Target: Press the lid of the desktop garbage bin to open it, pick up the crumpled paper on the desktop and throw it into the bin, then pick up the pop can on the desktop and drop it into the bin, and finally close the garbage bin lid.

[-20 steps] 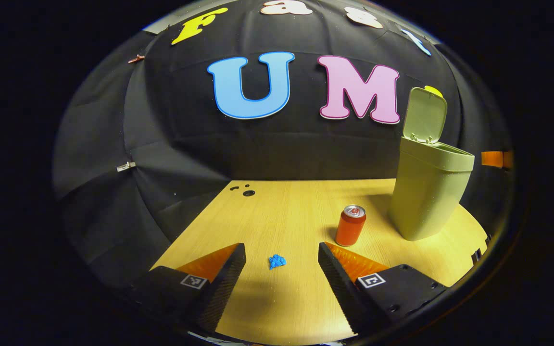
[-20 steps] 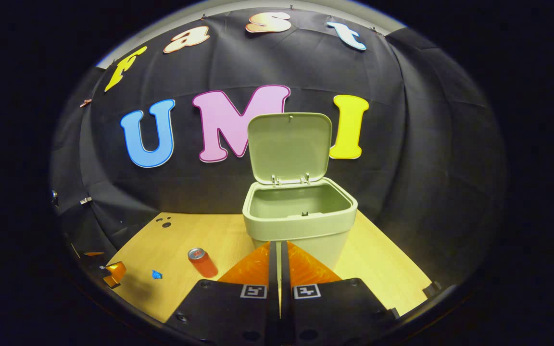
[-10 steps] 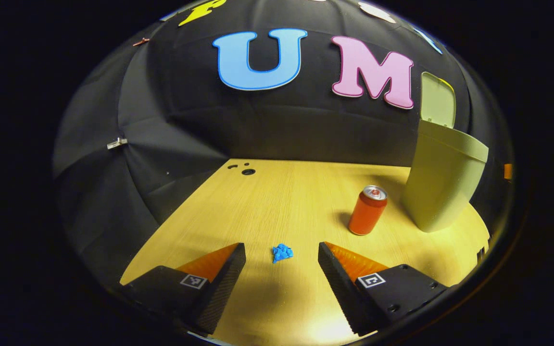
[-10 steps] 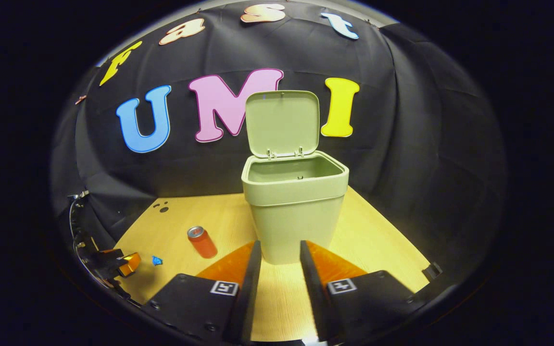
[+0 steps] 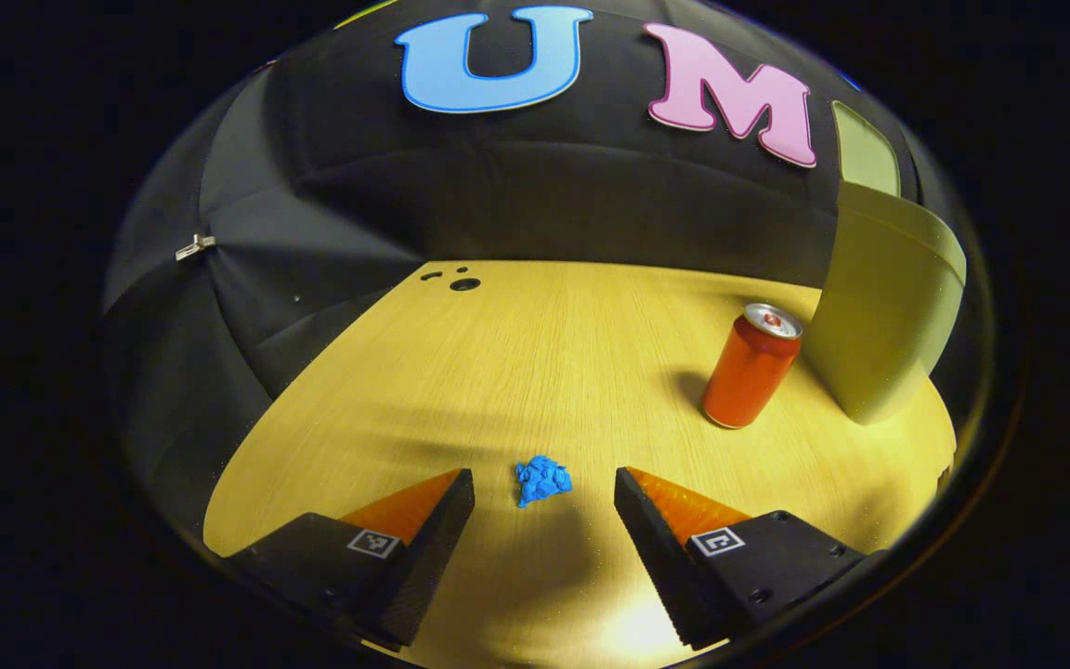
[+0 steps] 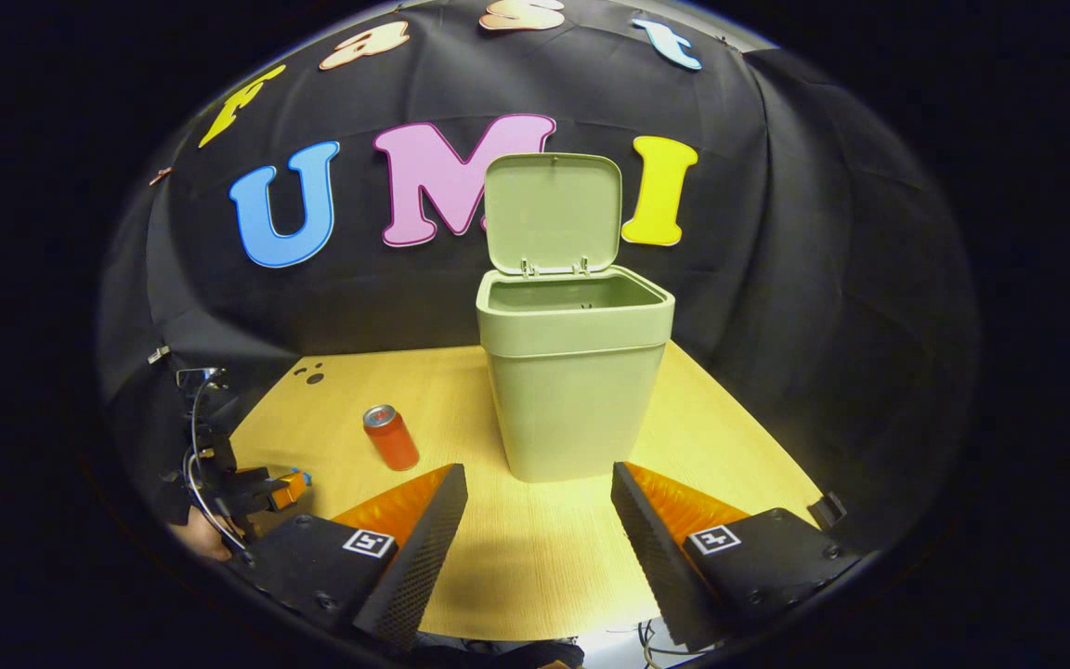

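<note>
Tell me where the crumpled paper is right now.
In the left gripper view, the crumpled paper lies on the wooden desktop between the open left gripper fingers, left of the pop can.

1. Your left gripper view looks down and forward from low over the wooden desktop (image 5: pixel 535 372), close to the crumpled paper (image 5: pixel 542 480), which lies just ahead between its own fingers.
2. It faces the back cloth, with the pop can (image 5: pixel 751 366) and the bin (image 5: pixel 883 316) off to its right edge, bent by the lens.
3. Your right gripper view sits farther back and higher, squarely facing the bin (image 6: pixel 574 372) at middle distance.
4. Both views share the desktop, can (image 6: pixel 391 437), bin and back cloth.
5. At the right view's lower left you can make out what seems to be the left gripper (image 6: pixel 266 488), dim and small.
</note>
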